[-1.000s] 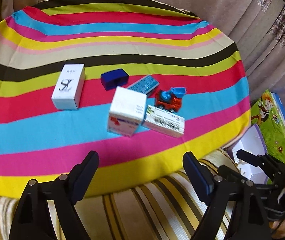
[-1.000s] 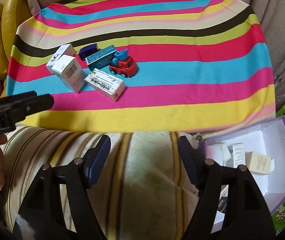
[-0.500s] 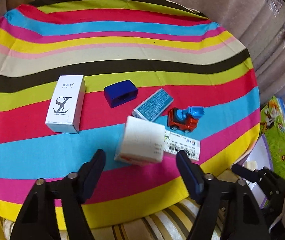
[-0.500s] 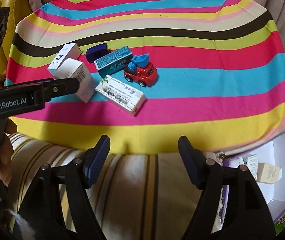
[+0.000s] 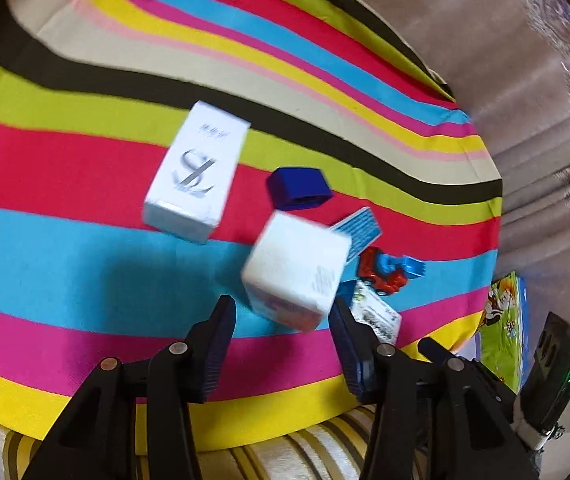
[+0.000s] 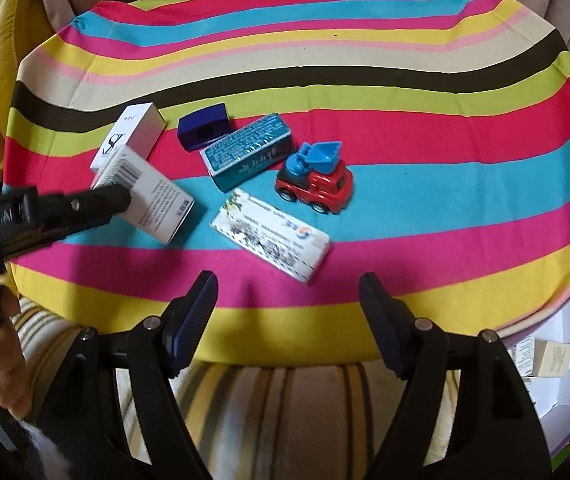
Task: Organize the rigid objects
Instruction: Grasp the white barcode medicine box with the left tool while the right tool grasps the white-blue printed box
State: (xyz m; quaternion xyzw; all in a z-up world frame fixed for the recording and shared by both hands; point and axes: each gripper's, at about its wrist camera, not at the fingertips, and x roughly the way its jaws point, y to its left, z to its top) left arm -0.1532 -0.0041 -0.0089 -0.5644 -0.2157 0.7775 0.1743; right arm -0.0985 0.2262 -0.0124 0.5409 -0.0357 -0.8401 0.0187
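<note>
White box [image 5: 297,264] just ahead of left hand-held gripper [image 5: 281,344], jaws just narrowing, not gripping, near striped cloth's [image 5: 65,184] front edge, right hand-held gripper [image 6: 287,320] wide, empty.

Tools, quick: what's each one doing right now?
Left tool: jaws just closing around the white box; firm grip cannot be told.
Right tool: open, jaws just widening, nothing between them.

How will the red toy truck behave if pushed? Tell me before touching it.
The red toy truck stands on wheels, so it would probably roll across the striped cloth rather than slide. It looks like hard plastic, likely stiff and light. Its raised blue bucket might snag.
</note>
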